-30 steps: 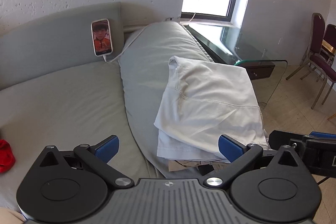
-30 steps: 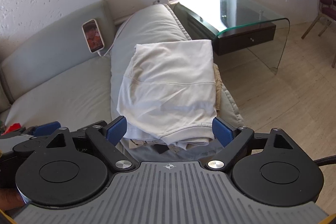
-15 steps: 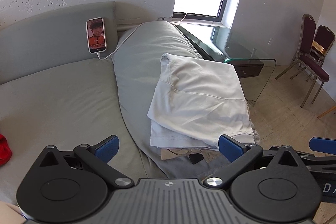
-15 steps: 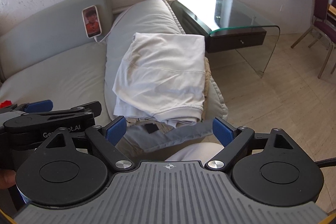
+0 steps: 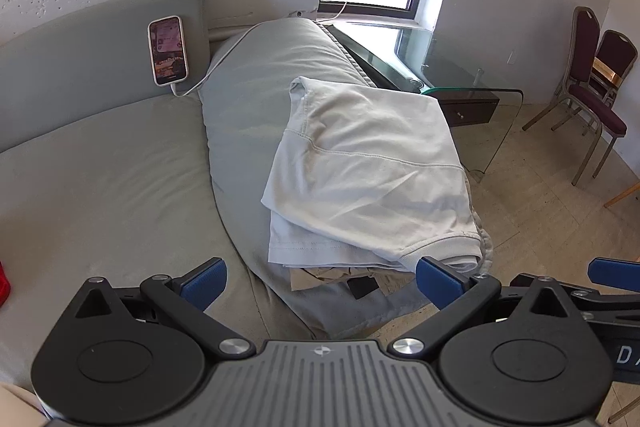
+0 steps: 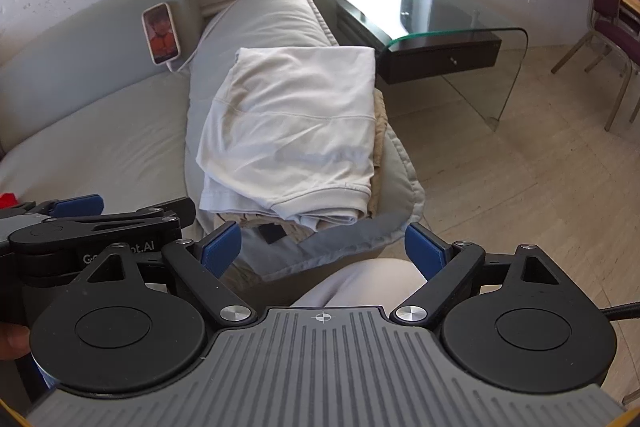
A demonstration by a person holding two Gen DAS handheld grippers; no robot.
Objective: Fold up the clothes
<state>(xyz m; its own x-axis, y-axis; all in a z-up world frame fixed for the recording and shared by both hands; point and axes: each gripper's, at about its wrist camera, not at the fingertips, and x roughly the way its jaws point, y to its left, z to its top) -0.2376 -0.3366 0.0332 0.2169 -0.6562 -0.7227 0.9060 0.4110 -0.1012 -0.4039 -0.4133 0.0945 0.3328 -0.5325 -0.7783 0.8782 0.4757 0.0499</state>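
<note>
Your grippers' blue pads (image 5: 204, 283), black frames, a plain white shirt (image 5: 372, 167) over tan cloth (image 6: 380, 115), grey sofa (image 5: 100, 179), maroon chairs (image 5: 592, 83), red scrap (image 6: 8, 199).

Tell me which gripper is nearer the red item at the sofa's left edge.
Left. The left gripper is open beside the red item on the grey sofa; the right gripper, open too, sits farther right, past the left one.

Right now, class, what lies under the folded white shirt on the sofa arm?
Under the white shirt a tan garment pokes out at the near and right edges, all resting on the grey sofa arm. How much more is stacked beneath is covered.
</note>
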